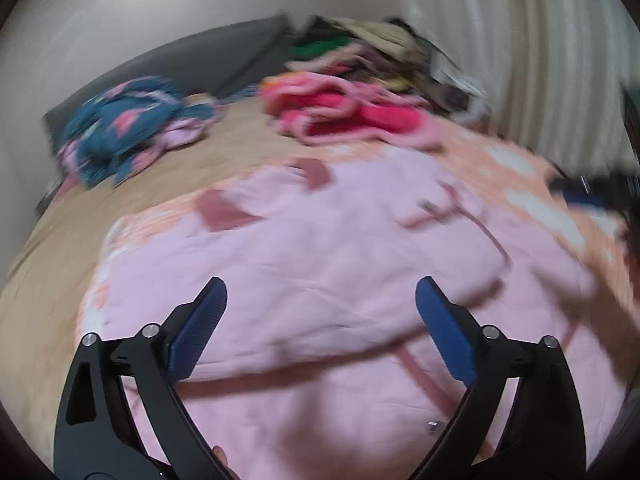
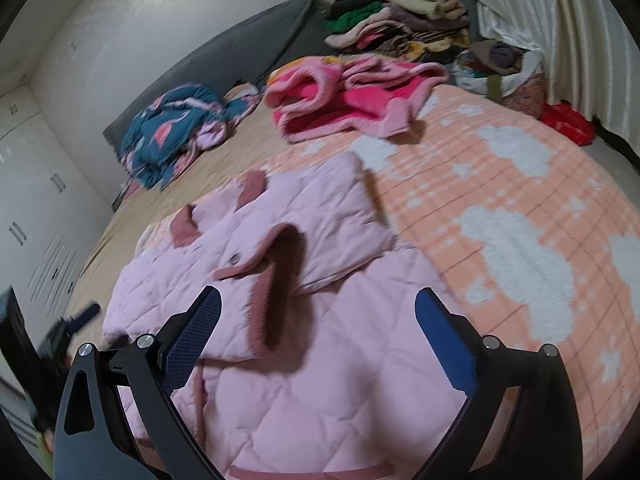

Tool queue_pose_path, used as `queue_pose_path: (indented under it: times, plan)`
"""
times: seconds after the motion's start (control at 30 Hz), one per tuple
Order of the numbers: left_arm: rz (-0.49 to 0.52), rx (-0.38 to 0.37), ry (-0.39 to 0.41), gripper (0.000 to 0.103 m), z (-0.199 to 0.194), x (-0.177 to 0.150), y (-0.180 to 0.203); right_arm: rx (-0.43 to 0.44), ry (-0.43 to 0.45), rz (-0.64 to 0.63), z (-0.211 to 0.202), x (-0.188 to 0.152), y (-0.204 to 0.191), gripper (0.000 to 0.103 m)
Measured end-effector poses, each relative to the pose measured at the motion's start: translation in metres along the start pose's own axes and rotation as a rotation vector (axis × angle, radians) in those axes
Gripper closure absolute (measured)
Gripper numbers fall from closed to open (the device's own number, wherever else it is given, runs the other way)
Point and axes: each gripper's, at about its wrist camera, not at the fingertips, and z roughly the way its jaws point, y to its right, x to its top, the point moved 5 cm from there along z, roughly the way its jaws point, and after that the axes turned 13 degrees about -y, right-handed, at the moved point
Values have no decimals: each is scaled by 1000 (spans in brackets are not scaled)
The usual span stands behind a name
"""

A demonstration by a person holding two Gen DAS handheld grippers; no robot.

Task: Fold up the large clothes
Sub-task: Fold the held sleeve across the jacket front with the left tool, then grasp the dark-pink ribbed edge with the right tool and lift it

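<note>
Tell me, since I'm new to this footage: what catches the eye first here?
A pale pink quilted jacket fills the near bed, one sleeve folded across it. Behind it lies a hot-pink fleece garment, with a blue patterned bundle to its left. Both tongs, left and right, stand open above the jacket.

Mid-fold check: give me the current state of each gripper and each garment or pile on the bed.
left gripper: open, nothing between the pads.
right gripper: open, empty.
pale pink quilted jacket: spread on the bed, sleeve folded across the body.
hot pink fleece garment: crumpled, unfolded.
blue patterned garment: bunched, unfolded.
pile of clothes: heaped at the far corner.
</note>
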Motion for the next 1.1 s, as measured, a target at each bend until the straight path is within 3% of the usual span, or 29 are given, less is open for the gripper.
queue_pose_path:
  times: [0.27, 0.4, 0.57, 0.67, 0.7, 0.77, 0.87, 1.1]
  plan:
    - [-305, 70, -4, 10, -6, -13, -109, 101, -97, -18, 38, -9, -41, 6]
    - [-420, 121, -47, 10, -2, -28, -146, 159, -144, 50, 61, -12, -49, 6]
    - [-560, 46, -45, 10, -1, -41, -173, 203, -202, 164, 89, -18, -44, 6]
    - [-569, 54, -39, 10, -3, -43, -178, 230, -219, 239, 101, -21, -35, 7]
    - [-572, 58, -37, 10, -3, -43, -179, 231, -212, 232, 101, -21, -35, 10]
    - [-588, 49, -34, 10, -3, -44, -182, 229, -195, 172, 98, -19, -43, 54]
    - [-626, 31, -30, 10, 0, -45, -188, 235, -140, 105, 87, -13, -53, 81]
    - [-660, 7, -12, 10, 2, -44, -192, 134, 79, -275, 32, 28, -125, 86]
